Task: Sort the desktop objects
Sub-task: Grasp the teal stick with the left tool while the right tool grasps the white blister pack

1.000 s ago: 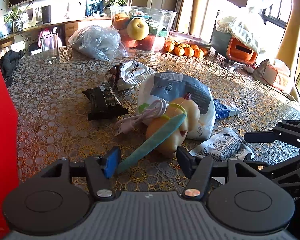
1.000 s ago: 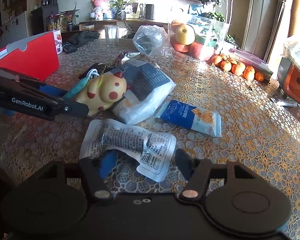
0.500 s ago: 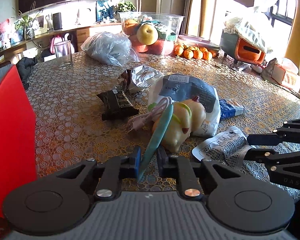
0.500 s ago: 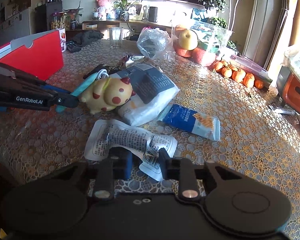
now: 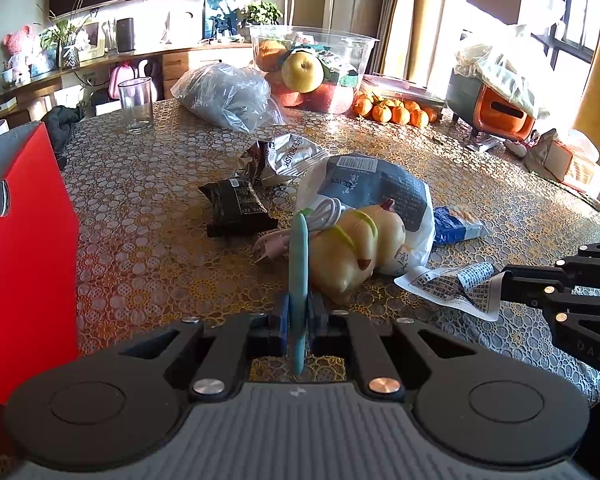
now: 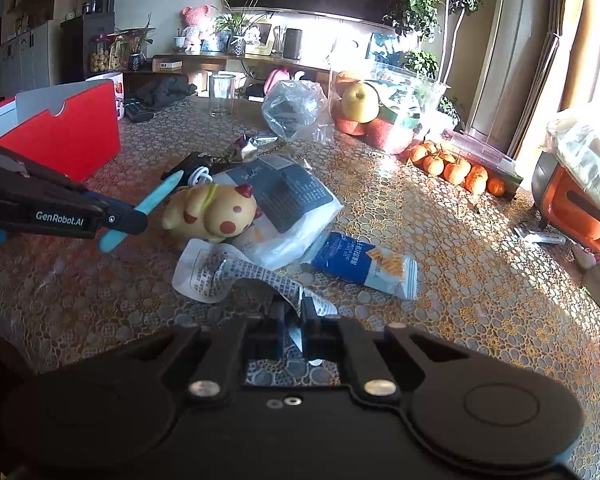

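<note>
My left gripper (image 5: pixel 299 314) is shut on a flat light-blue stick (image 5: pixel 299 256), held off the table and pointing forward; it also shows in the right wrist view (image 6: pixel 156 200). My right gripper (image 6: pixel 293 320) is shut on the near edge of a white printed packet (image 6: pixel 220 270), whose corner is lifted; the packet shows in the left wrist view (image 5: pixel 452 284). Between them lie a yellow toy pig with red spots (image 6: pixel 214 212), a white cable (image 5: pixel 300 226), a large grey-white bag (image 5: pixel 376 188) and a blue snack packet (image 6: pixel 364 264).
A red open box (image 5: pixel 24 248) stands at the left. Further back lie a black packet (image 5: pixel 236 204), a silver wrapper (image 5: pixel 288 154), a glass (image 5: pixel 136 104), a clear plastic bag (image 5: pixel 228 94), a fruit tub (image 5: pixel 312 68), tangerines (image 5: pixel 392 110) and an orange appliance (image 5: pixel 500 114).
Both grippers went from open to shut. The left one closed on the blue stick and raised it to point straight ahead. The right one closed on the white packet and lifted its edge.
</note>
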Tool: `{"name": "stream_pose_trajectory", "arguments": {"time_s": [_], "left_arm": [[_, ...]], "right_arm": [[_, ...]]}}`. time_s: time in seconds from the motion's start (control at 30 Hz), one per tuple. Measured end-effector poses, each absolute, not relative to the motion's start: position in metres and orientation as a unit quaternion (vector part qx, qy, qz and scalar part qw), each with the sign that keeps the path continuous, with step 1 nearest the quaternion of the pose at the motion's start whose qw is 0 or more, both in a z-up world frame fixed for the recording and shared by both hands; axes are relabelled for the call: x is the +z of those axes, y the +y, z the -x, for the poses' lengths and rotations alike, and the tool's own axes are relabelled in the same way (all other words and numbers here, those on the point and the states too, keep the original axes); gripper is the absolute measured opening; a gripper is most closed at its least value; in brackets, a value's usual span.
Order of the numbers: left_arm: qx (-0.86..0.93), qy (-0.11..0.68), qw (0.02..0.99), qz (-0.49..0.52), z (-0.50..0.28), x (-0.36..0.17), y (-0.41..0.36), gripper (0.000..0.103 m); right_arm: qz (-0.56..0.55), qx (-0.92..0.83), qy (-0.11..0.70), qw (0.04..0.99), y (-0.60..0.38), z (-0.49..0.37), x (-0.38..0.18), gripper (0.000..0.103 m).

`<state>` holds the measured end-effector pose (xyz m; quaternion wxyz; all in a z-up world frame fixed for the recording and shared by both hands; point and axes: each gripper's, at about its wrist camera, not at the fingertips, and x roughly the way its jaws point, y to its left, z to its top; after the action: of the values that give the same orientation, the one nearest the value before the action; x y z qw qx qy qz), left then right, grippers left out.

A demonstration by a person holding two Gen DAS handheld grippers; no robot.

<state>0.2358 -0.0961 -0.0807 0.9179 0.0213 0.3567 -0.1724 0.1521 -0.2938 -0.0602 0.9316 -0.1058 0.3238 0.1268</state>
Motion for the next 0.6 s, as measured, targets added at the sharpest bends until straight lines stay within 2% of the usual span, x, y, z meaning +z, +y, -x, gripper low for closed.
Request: {"name": "stream_pose_trajectory", "arguments": {"time_s": [0.6], "left_arm": [[-0.170, 0.367, 0.914, -0.001, -0.202, -0.061, -0.096, 0.008]], "right_arm": [[0.077, 0.116, 0.323, 0.936, -0.296, -0.133, -0.037, 0.006]]}}
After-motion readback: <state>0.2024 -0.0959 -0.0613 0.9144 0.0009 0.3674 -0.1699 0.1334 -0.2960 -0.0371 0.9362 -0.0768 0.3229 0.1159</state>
